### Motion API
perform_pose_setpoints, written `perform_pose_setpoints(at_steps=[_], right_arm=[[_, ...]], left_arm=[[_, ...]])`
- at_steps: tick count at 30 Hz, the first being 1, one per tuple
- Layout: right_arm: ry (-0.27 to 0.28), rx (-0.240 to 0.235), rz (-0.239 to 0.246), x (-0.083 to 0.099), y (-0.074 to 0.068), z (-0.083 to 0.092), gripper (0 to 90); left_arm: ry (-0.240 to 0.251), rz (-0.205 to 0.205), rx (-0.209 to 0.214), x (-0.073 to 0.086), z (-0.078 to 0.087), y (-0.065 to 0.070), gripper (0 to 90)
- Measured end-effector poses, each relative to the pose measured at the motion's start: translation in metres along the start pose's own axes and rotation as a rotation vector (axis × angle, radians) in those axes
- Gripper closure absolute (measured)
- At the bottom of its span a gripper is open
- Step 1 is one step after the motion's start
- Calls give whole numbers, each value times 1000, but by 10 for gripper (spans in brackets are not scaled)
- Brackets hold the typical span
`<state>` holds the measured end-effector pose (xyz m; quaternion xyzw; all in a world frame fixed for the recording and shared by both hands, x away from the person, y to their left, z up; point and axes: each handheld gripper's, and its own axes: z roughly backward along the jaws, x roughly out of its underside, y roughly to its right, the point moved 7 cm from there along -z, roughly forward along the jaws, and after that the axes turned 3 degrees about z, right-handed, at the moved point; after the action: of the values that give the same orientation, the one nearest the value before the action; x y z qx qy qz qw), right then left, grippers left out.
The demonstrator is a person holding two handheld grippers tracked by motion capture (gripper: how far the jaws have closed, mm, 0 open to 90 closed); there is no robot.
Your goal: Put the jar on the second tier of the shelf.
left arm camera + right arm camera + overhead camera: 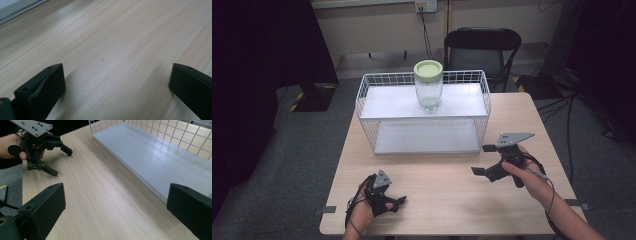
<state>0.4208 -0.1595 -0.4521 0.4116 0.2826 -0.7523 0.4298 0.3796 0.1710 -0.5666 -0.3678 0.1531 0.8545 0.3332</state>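
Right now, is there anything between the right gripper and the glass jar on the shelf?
Nothing visible. The right gripper hangs open over bare table, and the jar stands alone on the wire shelf's top board, reachable from above.

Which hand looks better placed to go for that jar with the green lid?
Probably the right gripper: it is open, raised and nearer the jar on the wire rack. The left gripper sits low near the table's near edge.
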Motion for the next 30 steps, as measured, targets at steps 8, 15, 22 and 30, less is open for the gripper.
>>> perform_pose_setpoints(at_steps=[8, 15, 22, 30], right_arm=[[2, 10, -5, 12, 3, 3, 11], [-5, 20, -10, 23, 5, 5, 12], [-13, 29, -9, 30, 6, 7, 12], [-31, 36, -18, 44, 8, 9, 12]], left_arm=[[0, 0, 0, 0, 0, 0, 0], [0, 0, 0, 0, 0, 0, 0], [0, 0, 0, 0, 0, 0, 0], [-1, 0, 0, 0, 0, 0, 0]])
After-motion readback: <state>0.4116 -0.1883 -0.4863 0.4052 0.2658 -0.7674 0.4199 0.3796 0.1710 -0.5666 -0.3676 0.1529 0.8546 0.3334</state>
